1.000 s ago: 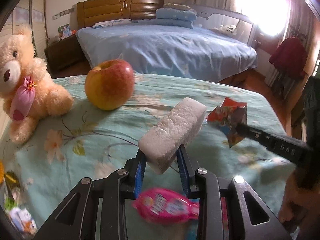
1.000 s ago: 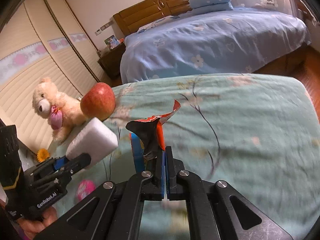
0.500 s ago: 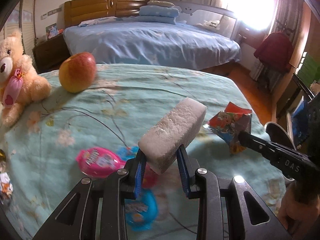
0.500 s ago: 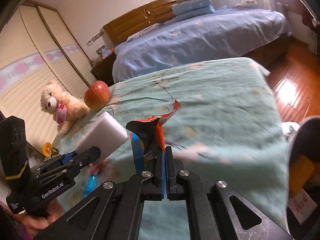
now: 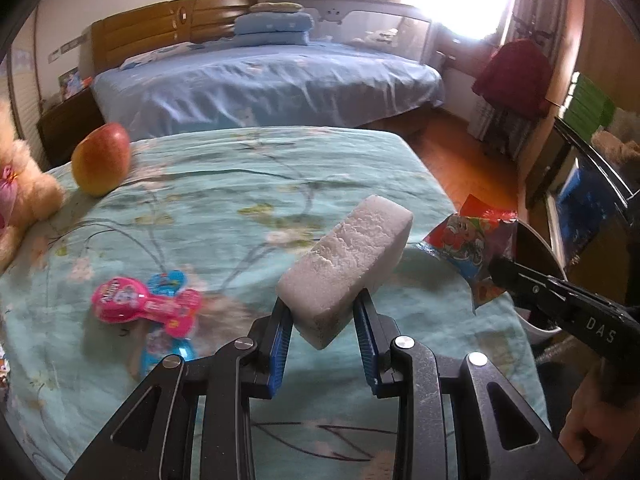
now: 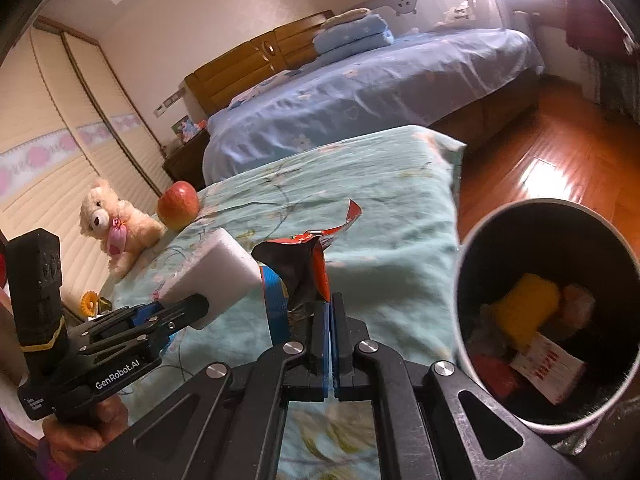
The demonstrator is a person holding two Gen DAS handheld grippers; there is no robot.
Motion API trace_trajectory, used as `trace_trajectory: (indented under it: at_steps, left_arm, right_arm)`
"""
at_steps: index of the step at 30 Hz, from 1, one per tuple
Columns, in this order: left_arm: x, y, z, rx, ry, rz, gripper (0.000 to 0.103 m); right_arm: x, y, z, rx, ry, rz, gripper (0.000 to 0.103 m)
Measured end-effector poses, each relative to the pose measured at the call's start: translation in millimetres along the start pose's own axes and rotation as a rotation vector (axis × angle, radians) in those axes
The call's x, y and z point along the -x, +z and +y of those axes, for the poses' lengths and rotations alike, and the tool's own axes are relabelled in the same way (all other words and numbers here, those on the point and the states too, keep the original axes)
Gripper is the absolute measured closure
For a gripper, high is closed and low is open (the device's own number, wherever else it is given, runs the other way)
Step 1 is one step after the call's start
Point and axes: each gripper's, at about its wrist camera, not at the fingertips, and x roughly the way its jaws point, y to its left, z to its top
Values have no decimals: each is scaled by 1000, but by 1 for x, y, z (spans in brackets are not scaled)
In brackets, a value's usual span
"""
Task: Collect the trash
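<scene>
Right wrist: right gripper [image 6: 330, 312] pinches wrapper [image 6: 304, 268]; left gripper [image 5: 324, 320] clamps foam block [image 5: 348, 260].

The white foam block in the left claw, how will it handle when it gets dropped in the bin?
The white foam block looks crumbly and porous, so probably very light, and it may shed bits. The left claw grips only its lower end without visible sagging, so it seems fairly stiff.

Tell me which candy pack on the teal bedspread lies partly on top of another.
The pink candy pack: its handle end overlaps the blue candy pack nearest the camera. The second blue candy pack peeks out behind it.
</scene>
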Motion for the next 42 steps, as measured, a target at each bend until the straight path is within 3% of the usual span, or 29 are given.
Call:
trace_trajectory:
  at_steps: [19,42]
  left_arm:
    - [-1,2,-60,-99,-70,2,74]
    - [-16,11,-112,-187,-98,14,73]
  right_arm:
    - [52,-16,-59,-79,-112,-60,103]
    - [70,-22,-102,-134,-193,-73,103]
